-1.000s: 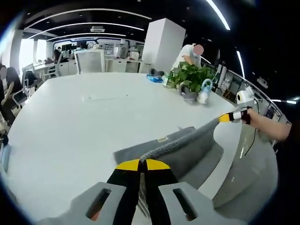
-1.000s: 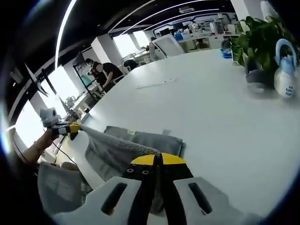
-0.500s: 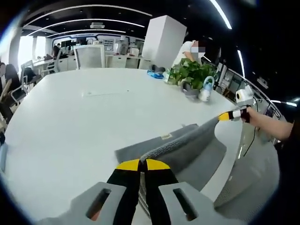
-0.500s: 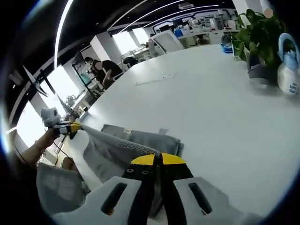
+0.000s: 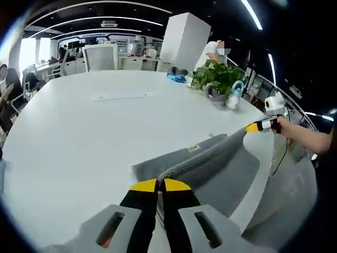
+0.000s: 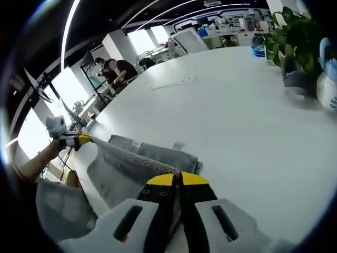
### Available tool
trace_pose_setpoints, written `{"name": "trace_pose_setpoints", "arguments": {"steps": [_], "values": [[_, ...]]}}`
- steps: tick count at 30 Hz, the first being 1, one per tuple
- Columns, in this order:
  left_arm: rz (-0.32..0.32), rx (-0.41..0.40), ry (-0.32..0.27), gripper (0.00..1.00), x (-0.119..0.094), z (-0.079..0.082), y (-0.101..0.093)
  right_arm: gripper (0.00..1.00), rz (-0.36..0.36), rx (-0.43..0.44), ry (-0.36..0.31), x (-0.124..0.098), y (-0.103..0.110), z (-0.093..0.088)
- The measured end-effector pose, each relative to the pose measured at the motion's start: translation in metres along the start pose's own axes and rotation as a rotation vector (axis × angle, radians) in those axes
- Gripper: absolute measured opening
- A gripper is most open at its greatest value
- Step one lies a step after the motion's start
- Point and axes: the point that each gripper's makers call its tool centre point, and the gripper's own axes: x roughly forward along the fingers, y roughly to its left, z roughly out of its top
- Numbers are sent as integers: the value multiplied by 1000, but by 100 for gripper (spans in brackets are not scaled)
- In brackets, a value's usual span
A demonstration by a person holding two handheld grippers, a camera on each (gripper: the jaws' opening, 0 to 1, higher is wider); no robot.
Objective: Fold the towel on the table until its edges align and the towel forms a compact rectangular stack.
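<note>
left gripper [image 5: 160,185] and right gripper [image 6: 178,180]: fingers clamped on two corners of the grey towel [image 5: 210,163], its edge taut between them, the rest lying on the white desk [image 5: 79,137] toward 12 o'clock (soft, light, limp; best gripped at corners).

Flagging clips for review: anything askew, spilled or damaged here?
Nothing stands out. The grey towel is held taut between the left gripper and right gripper, part resting near the table edge. No spill or damage.
</note>
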Motion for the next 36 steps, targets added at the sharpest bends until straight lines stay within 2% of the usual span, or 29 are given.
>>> {"name": "trace_pose_setpoints", "arguments": {"steps": [21, 24, 28, 31, 34, 36], "values": [[-1, 64, 95, 3, 33, -2, 25, 0, -35, -35, 70, 30, -21, 2], [2, 75, 114, 3, 40, -4, 26, 0, -55, 0, 65, 37, -24, 4], [23, 121, 160, 3, 51, -9, 28, 0, -91, -14, 75, 44, -26, 5], [34, 125, 174, 3, 58, -13, 29, 0, -111, -80, 82, 50, -30, 3], [20, 234, 179, 6, 62, -15, 23, 1, -128, -163, 86, 54, -30, 1], [45, 285, 189, 14, 65, -18, 27, 3, -132, -233, 98, 56, -29, -2]]}}
